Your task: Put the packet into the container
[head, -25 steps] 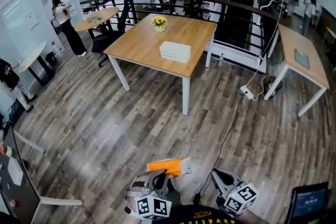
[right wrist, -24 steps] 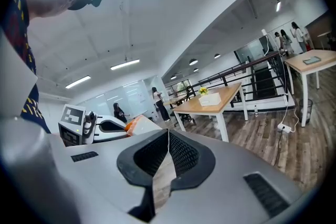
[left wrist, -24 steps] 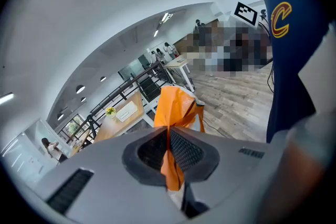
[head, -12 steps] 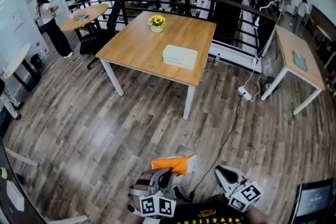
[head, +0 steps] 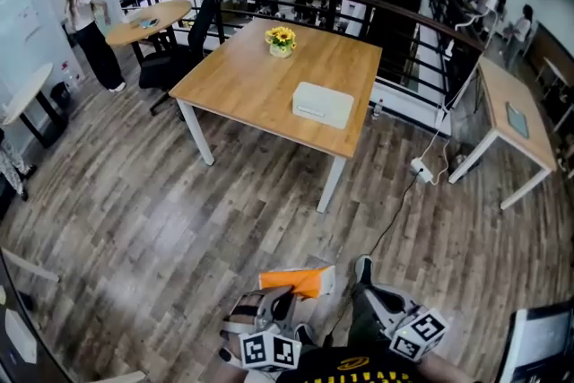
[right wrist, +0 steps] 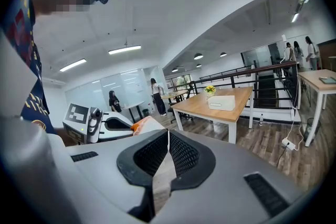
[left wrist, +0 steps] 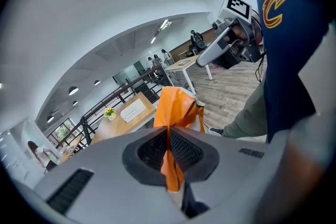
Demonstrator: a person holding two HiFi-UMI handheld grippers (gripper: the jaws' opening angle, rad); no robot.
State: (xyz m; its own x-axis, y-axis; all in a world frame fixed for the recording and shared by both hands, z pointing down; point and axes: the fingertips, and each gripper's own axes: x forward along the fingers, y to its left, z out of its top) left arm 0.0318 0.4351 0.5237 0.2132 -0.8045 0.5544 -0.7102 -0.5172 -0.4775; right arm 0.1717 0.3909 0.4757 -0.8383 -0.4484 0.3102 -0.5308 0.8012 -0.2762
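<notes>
Foot (head: pixel 361 269) now shows ahead and the surface (head: pixel 256 81) sits further right in head view, so the person looks to be walking up. Left hand-held gripper (head: pixel 273 311) is clamped on the orange packet (head: pixel 291 282), low by the body. Right hand-held gripper (head: pixel 375 299) has jaws together, nothing in them. White container (head: pixel 323 104) sits on the surface, well apart from the packet. Pickup done; approach and drop-in remain.

Wooden table (head: pixel 251 78): white container (head: pixel 323 104), flowers (head: pixel 281 38)

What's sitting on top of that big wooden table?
A white container and a pot of yellow flowers. The container looks closed, so its inside is hidden.
</notes>
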